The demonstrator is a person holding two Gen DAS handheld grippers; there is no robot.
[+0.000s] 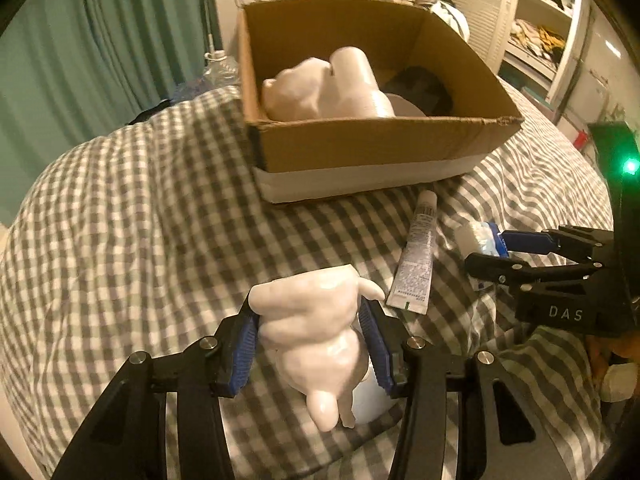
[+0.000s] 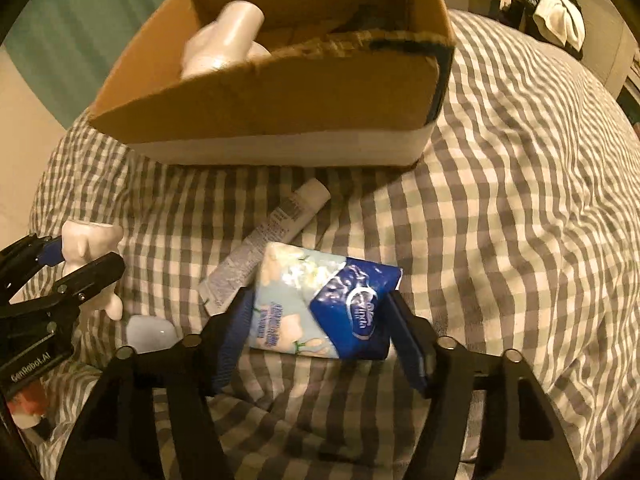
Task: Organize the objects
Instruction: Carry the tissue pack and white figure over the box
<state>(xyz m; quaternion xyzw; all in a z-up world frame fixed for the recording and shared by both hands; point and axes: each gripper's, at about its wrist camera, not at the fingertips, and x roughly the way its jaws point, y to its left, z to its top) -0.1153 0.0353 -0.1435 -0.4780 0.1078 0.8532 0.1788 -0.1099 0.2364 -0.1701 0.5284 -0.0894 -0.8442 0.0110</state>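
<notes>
A white lumpy figurine point(image 1: 308, 332) sits between the blue pads of my left gripper point(image 1: 310, 306), which is shut on it just above the checked bedspread point(image 1: 140, 220). In the right wrist view the same figurine point(image 2: 90, 240) and the left gripper point(image 2: 80, 260) show at the far left. A blue and pale tissue pack point(image 2: 320, 300) lies tilted between the pads of my right gripper point(image 2: 320, 296), and both pads touch its sides. From the left wrist view, the right gripper point(image 1: 486, 248) holds that pack point(image 1: 478, 238) at the right. A white tube point(image 1: 416, 256) point(image 2: 268, 240) lies between the two.
An open cardboard box point(image 1: 380, 148) point(image 2: 280, 112) stands on the bed beyond the tube, with white figures point(image 1: 320, 84) and a dark item inside. A small pale object point(image 2: 150, 334) lies under the figurine. Green curtain point(image 1: 80, 60) at the left, shelves point(image 1: 540, 32) at the back right.
</notes>
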